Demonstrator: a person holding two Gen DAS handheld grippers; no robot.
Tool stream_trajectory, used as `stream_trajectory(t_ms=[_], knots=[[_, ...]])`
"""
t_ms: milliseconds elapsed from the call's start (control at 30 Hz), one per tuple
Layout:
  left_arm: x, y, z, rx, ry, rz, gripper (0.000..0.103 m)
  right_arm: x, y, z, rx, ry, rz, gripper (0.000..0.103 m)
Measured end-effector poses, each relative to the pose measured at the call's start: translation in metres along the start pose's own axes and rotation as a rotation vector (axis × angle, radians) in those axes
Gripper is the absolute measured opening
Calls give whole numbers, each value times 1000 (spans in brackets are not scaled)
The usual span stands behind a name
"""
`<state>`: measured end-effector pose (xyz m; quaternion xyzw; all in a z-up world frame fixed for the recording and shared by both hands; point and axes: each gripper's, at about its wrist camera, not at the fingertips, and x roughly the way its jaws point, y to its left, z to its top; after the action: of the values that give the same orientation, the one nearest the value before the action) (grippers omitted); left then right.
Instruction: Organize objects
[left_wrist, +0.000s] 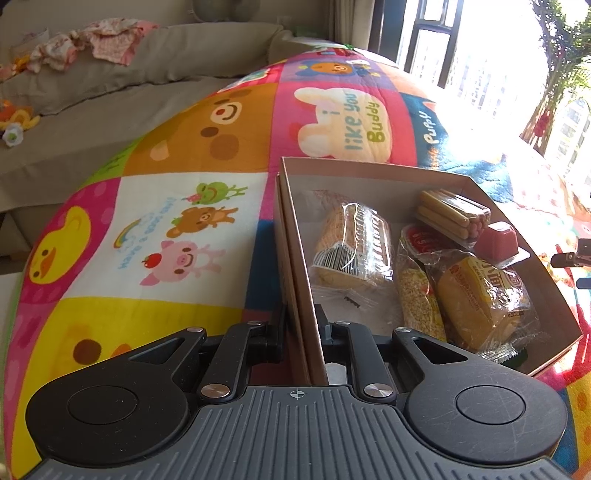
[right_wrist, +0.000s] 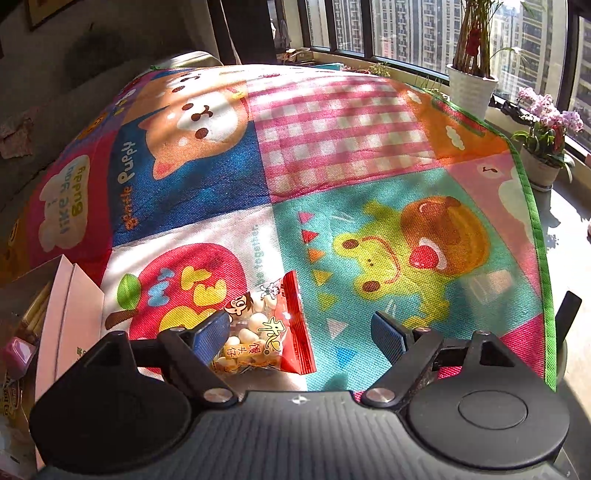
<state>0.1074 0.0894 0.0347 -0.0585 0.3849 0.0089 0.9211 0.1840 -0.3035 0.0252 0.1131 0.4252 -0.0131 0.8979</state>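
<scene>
A brown cardboard box (left_wrist: 373, 170) lies on the cartoon play mat (left_wrist: 166, 221). It holds a wrapped cake (left_wrist: 354, 243), a yellow snack pack (left_wrist: 417, 295), a bread pack (left_wrist: 484, 299), biscuit sticks (left_wrist: 450, 214) and a red jelly cup (left_wrist: 496, 240). My left gripper (left_wrist: 301, 325) is shut on the box's near left wall (left_wrist: 299, 266). My right gripper (right_wrist: 301, 332) is open just above the mat (right_wrist: 332, 147), over a red-edged bag of small white puffs (right_wrist: 269, 332) that lies by its left finger (right_wrist: 212, 332). The box's outer wall (right_wrist: 70, 306) shows at the left of the right wrist view.
A beige sofa (left_wrist: 110, 74) with pink clothes (left_wrist: 107, 40) and toys stands behind the mat. Windows, a white planter (right_wrist: 469, 88) and a pot of pink flowers (right_wrist: 543, 125) line the far right. The mat's green edge (right_wrist: 535, 229) meets bare floor at the right.
</scene>
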Motion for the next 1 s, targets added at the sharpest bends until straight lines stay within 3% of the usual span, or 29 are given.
stream_trajectory(t_ms=[167, 433, 500, 567, 667, 1000], knots=[[0, 1, 0, -4, -1, -3, 16, 17, 14, -1, 6, -28, -1, 98], [0, 0, 0, -5, 0, -4, 16, 33, 47, 2, -78, -20, 55, 99], [0, 0, 0, -4, -1, -3, 16, 35, 55, 1, -115, -24, 55, 95], [0, 1, 0, -5, -1, -4, 16, 34, 60, 1, -149, -26, 55, 79], [0, 0, 0, -5, -1, -4, 16, 29, 60, -2, -185, -23, 57, 66], [0, 0, 0, -6, 0, -4, 16, -12, 35, -41, -228, 23, 118, 64]])
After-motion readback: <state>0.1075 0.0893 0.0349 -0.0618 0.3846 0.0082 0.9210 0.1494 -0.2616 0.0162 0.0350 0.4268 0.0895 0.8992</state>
